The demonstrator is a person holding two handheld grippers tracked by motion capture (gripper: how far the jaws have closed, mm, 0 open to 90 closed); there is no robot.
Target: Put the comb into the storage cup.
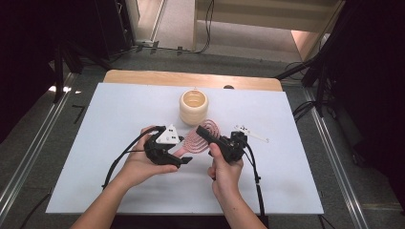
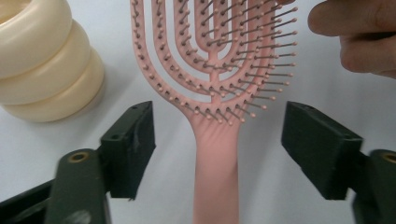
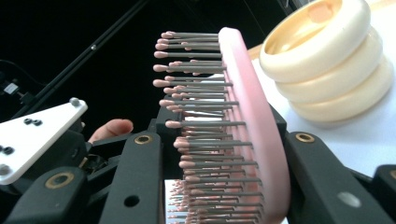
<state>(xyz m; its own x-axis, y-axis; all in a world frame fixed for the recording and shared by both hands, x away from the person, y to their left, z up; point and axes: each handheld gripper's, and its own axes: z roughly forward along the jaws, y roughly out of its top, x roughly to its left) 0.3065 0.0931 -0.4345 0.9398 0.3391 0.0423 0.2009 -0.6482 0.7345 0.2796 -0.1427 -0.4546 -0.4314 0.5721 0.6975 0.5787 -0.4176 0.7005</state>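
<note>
Left gripper (image 2: 217, 144) stands wide, jaws clear either side of the pink hairbrush (image 2: 216, 93) handle. Right gripper (image 3: 224, 186) is clamped on the brush head, holding it seemingly just off the white table (image 1: 110, 124). Beyond, the cream ringed cup (image 1: 194, 107) stands upright.

my two tongs are black. the left gripper (image 1: 184, 160) carries a pale three-cornered plate on top, dotted with small dark screws; in the right gripper view that plate looks white, with a round stud at one corner. the right gripper (image 1: 203, 133) has blocky black jaws with brass-ringed holes near the joints. a thin black cable trails back from each tool along the table. my forearms are bare, no sleeves in sight, and i wear no gloves.
</note>
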